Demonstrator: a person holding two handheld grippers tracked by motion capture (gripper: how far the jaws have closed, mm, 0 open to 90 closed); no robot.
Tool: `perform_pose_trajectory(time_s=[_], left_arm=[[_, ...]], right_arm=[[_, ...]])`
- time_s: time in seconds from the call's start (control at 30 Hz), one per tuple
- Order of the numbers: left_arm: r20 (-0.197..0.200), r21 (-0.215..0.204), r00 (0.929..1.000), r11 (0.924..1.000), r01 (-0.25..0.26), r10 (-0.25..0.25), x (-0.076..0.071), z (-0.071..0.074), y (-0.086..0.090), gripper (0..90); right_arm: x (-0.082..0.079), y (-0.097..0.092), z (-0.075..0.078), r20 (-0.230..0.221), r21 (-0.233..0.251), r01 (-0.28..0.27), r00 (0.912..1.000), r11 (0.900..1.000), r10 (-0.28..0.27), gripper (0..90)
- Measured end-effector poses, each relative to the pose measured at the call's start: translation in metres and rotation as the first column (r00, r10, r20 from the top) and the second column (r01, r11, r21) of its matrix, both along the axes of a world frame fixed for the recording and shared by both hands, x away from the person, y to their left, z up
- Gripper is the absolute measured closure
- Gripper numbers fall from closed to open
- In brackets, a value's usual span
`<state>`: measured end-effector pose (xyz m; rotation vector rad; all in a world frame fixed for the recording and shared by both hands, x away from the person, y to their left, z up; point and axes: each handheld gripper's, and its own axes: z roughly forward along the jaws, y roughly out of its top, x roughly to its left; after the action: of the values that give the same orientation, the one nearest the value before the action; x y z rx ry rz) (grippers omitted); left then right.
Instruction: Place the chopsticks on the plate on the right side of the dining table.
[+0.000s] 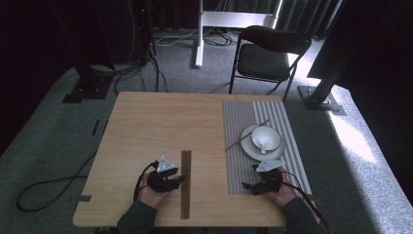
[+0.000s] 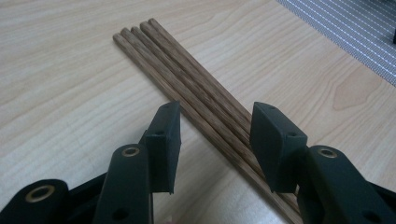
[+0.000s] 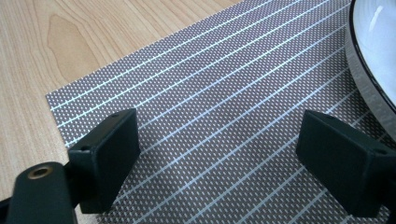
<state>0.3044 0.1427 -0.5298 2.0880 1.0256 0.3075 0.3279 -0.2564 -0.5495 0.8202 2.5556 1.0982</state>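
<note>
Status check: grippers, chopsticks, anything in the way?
Left gripper open, straddling brown wooden chopsticks lying flat, unpinched. Right gripper open over grey striped placemat. Nothing blocking.

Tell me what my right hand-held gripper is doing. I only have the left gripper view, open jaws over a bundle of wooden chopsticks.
Observer: The right hand-held gripper is open and empty, low over a striped placemat.
Operator: Anything on that mat?
Observer: A white plate carrying a bowl, with a white spoon in the bowl.
Operator: Any chopsticks over there?
Observer: Yes, chopsticks lie slanted across the plate's left rim.
</note>
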Motion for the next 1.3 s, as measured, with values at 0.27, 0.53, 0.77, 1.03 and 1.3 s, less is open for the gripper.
perform_pose_trajectory(time_s=[0.27, 0.53, 0.77, 1.03, 1.3], left_arm=[[-0.024, 0.023, 0.9997, 0.9997, 0.010, -0.009, -0.0042, -0.0043, -0.0031, 53.9], [-0.041, 0.030, 0.9992, 0.9995, 0.006, -0.005, -0.0046, -0.0056, -0.0038, 55.6], [-0.045, 0.051, 0.9990, 0.9987, -0.004, 0.007, -0.0054, -0.0064, -0.0034, 59.4], [-0.040, 0.068, 0.9985, 0.9971, -0.034, 0.037, -0.0048, -0.0058, -0.0021, 69.9], [-0.026, 0.100, 0.9959, 0.9915, -0.084, 0.087, -0.0033, -0.0051, 0.0012, 76.8]], right_arm=[[0.0001, 0.0000, 0.0000, 0.000, 0.000, -0.001, 1.0000, 1.0000, 0.001, 12.5], [0.0001, 0.0000, 0.0000, 0.000, 0.000, -0.001, 1.0000, 1.0000, 0.001, 12.5], [0.0001, 0.0000, 0.0000, 0.001, 0.000, -0.001, 1.0000, 1.0000, 0.001, 12.5], [0.0001, 0.0000, 0.0000, 0.000, 0.000, -0.001, 1.0000, 1.0000, 0.001, 12.5], [0.0001, 0.0000, 0.0000, 0.000, 0.000, -0.001, 1.0000, 1.0000, 0.001, 12.5]])
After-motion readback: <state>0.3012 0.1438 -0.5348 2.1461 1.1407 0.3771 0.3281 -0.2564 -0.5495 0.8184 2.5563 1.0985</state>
